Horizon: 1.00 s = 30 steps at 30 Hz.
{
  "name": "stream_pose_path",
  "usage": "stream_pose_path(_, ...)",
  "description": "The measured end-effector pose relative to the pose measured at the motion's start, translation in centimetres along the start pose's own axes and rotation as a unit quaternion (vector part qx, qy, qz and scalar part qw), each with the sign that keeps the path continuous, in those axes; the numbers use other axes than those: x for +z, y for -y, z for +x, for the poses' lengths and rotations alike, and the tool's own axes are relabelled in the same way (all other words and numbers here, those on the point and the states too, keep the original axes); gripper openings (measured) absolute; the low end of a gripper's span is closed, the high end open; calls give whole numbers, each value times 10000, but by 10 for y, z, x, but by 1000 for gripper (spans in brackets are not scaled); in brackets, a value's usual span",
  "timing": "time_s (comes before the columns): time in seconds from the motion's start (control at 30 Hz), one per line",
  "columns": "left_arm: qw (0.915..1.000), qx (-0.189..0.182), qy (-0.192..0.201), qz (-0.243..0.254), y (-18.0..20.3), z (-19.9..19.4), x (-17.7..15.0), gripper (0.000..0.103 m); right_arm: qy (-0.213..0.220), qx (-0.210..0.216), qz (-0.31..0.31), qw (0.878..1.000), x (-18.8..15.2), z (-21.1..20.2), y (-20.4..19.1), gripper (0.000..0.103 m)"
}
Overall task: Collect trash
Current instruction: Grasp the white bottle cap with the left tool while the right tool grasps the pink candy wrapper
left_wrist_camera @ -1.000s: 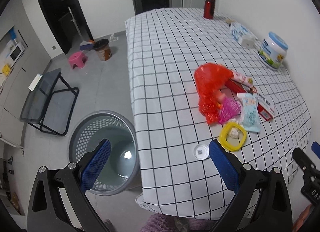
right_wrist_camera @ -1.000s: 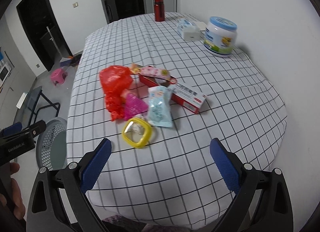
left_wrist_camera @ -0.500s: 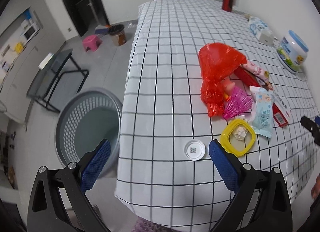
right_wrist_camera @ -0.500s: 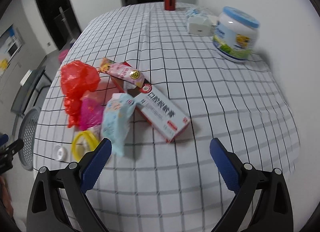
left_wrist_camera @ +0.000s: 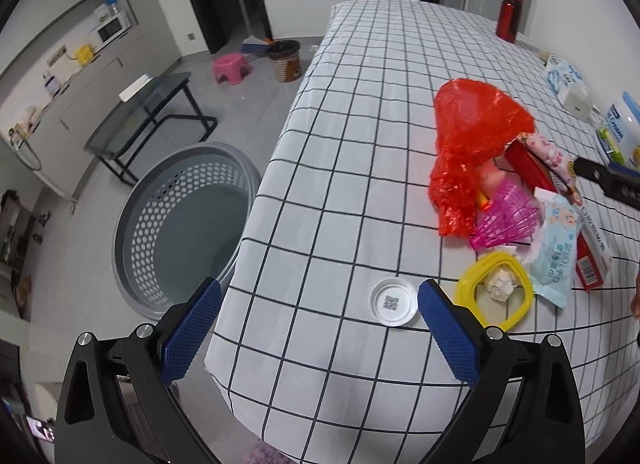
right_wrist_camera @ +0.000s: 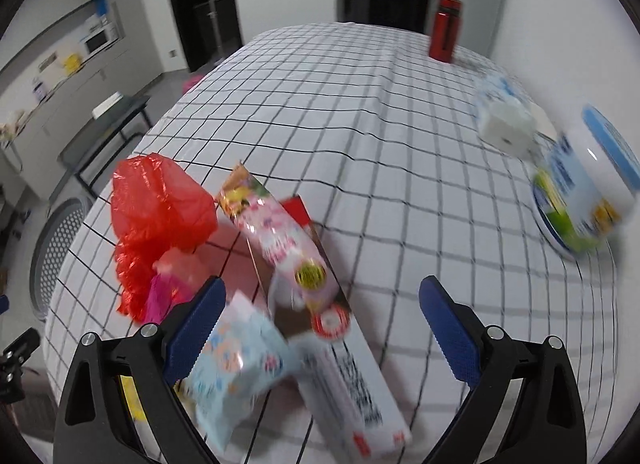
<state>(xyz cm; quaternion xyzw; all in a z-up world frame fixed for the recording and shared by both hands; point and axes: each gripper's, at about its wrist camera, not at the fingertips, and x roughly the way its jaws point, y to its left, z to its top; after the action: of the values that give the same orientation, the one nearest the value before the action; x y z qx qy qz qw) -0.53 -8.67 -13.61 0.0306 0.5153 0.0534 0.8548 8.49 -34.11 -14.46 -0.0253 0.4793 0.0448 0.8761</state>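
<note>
Trash lies on the checked tablecloth [left_wrist_camera: 360,123]: a red plastic bag [left_wrist_camera: 468,143], a pink wrapper [left_wrist_camera: 504,219], a light blue wipes pack [left_wrist_camera: 556,252], a yellow ring with crumpled paper [left_wrist_camera: 496,288], a clear round lid [left_wrist_camera: 394,302] and a red and white box [right_wrist_camera: 352,376] with a pink snack pack [right_wrist_camera: 280,240] on it. My left gripper [left_wrist_camera: 316,328] is open and empty above the table's near corner, next to the lid. My right gripper [right_wrist_camera: 320,328] is open and empty, low over the box and wipes pack [right_wrist_camera: 236,364]. The grey basket [left_wrist_camera: 180,223] stands on the floor left of the table.
A red bottle [right_wrist_camera: 444,29], a tissue pack [right_wrist_camera: 504,119] and a white and blue tub [right_wrist_camera: 588,183] stand at the far right of the table. A glass side table [left_wrist_camera: 148,111], a pink stool [left_wrist_camera: 230,67] and a small bin [left_wrist_camera: 284,59] are on the floor.
Both grippers have moved forward over the table. The left one has come to the lid at the near corner. The right one has dropped close over the box and packs. Both stayed open.
</note>
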Motion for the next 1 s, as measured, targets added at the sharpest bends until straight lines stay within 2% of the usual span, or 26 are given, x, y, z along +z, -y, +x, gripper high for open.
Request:
stream_pose_path(0.13,9999,33,-43,-99,-5,3,-7,97,-8,16,-377,9993,13,20,-9,91)
stream_pose_path(0.2,9998,54,-65,-153,-8,4,-9,97,-72,14,-540,9985,16,28,-14,74)
stream_pose_path(0.23,9998,55,-68,-182,-9,5,-10,97,-113,-10,-604,9981,18,31,-17,72)
stream_pose_path(0.37,9995,53,-113,-288,-15,7,-12,97,-183,25,-738,9971,18,40,-23,69)
stream_pose_path(0.43,9994,41,-108,-322,-17,7,-11,97,-208,8,-821,9964,18,42,-25,59)
stream_pose_path(0.5,9993,10,-104,-351,-18,8,-12,97,-310,29,-876,9957,20,48,-27,42)
stream_pose_path(0.57,9993,-15,-103,-353,-17,8,-13,97,-313,42,-886,9956,20,47,-29,34)
stream_pose_path(0.67,9994,-89,-102,-331,-15,9,-14,97,-264,106,-861,9959,18,42,-30,28)
stream_pose_path(0.83,9994,-230,-50,-268,-11,10,-16,97,-159,255,-584,9978,14,24,-25,26)
stream_pose_path(1.0,9985,-528,-78,-94,-3,19,-21,97,-42,401,-151,9991,-2,-7,-20,26)
